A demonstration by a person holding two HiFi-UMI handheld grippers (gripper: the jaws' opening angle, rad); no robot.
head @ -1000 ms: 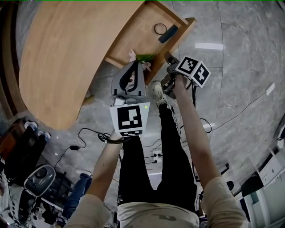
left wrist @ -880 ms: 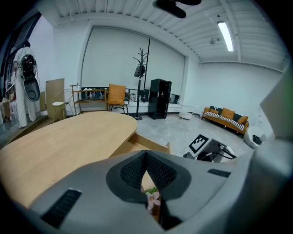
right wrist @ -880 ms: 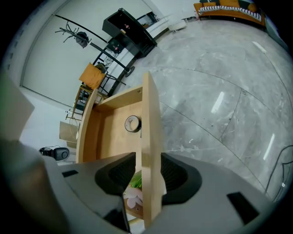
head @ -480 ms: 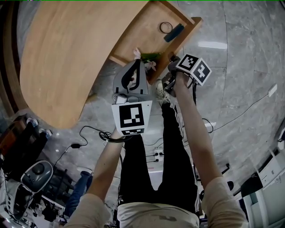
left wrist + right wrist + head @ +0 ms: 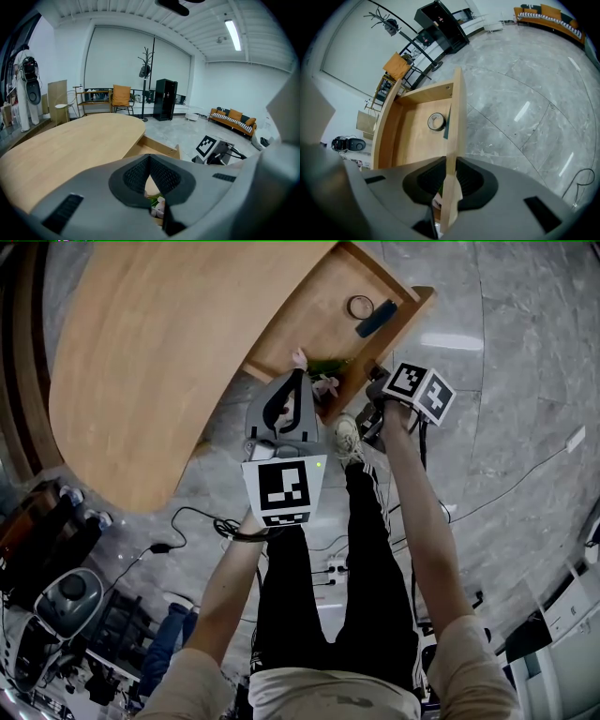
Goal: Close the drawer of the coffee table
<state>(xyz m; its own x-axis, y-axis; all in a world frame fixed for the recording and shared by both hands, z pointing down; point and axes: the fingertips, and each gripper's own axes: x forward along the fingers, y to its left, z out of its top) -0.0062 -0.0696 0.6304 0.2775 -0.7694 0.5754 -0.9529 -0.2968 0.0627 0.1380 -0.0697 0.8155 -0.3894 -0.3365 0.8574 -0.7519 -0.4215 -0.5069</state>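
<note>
The oval wooden coffee table (image 5: pixel 150 352) has its drawer (image 5: pixel 333 320) pulled out to the right. In the drawer lie a tape roll (image 5: pixel 360 307), a dark bar (image 5: pixel 377 318) and green and pink items (image 5: pixel 319 371). My right gripper (image 5: pixel 375 382) is at the drawer's front panel (image 5: pixel 403 329). In the right gripper view the panel's edge (image 5: pixel 455 117) stands between the closing jaws of the right gripper (image 5: pixel 450 180), and the pads press on it. My left gripper (image 5: pixel 298 376) hovers over the drawer's near corner, shut and holding nothing; its tips meet in the left gripper view (image 5: pixel 149 161).
The person's legs and a white shoe (image 5: pixel 349 437) stand on the grey marble floor below the drawer. Cables (image 5: pixel 202 521) and a power strip (image 5: pixel 330 570) lie on the floor. Dark equipment (image 5: pixel 66 596) is stacked at the lower left.
The table, the drawer and both grippers sit slightly further right in the head view. The right gripper stays at the drawer's front panel and the left gripper stays beside it.
</note>
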